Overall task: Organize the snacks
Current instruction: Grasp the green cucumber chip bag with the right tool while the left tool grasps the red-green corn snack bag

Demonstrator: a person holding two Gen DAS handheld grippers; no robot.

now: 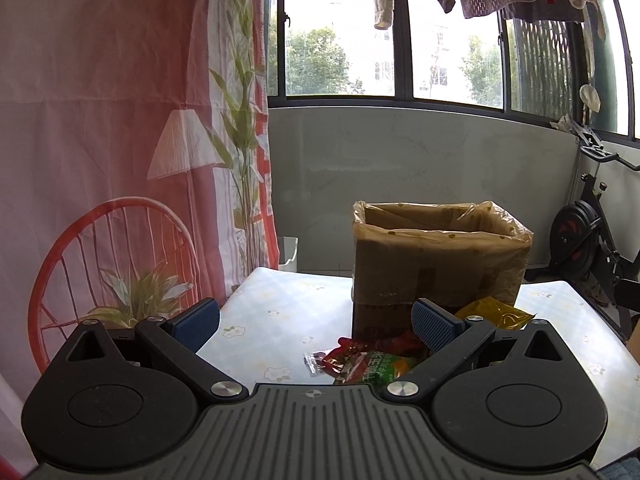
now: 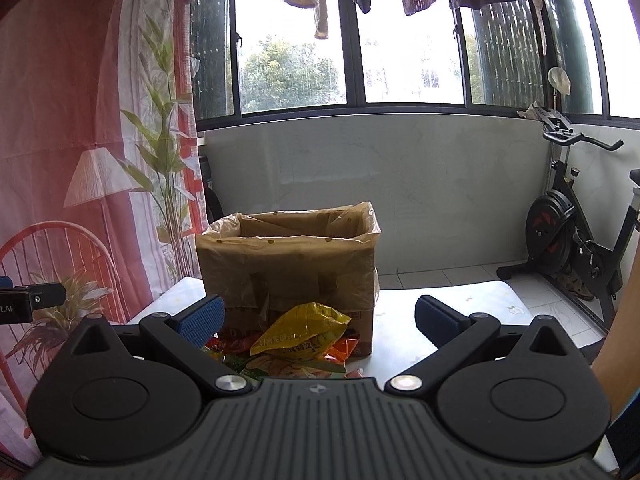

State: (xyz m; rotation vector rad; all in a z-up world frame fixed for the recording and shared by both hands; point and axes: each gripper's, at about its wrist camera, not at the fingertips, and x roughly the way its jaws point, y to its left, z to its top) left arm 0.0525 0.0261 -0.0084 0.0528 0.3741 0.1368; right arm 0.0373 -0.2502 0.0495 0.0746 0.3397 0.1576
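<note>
A cardboard box (image 1: 440,264) lined with a clear plastic bag stands open on the table; it also shows in the right wrist view (image 2: 288,268). Snack packets lie in a heap at its near foot: a yellow packet (image 2: 302,328), red and green packets (image 1: 360,364) and a small clear sachet (image 1: 314,360). The yellow packet also shows in the left wrist view (image 1: 496,314). My left gripper (image 1: 316,324) is open and empty, above the table and short of the heap. My right gripper (image 2: 318,320) is open and empty, with the yellow packet seen between its fingers.
The table (image 1: 272,312) has a pale flowered cover. A printed pink curtain (image 1: 120,160) hangs on the left. An exercise bike (image 2: 572,240) stands on the right by the wall. The left gripper's tip (image 2: 24,300) shows at the right wrist view's left edge.
</note>
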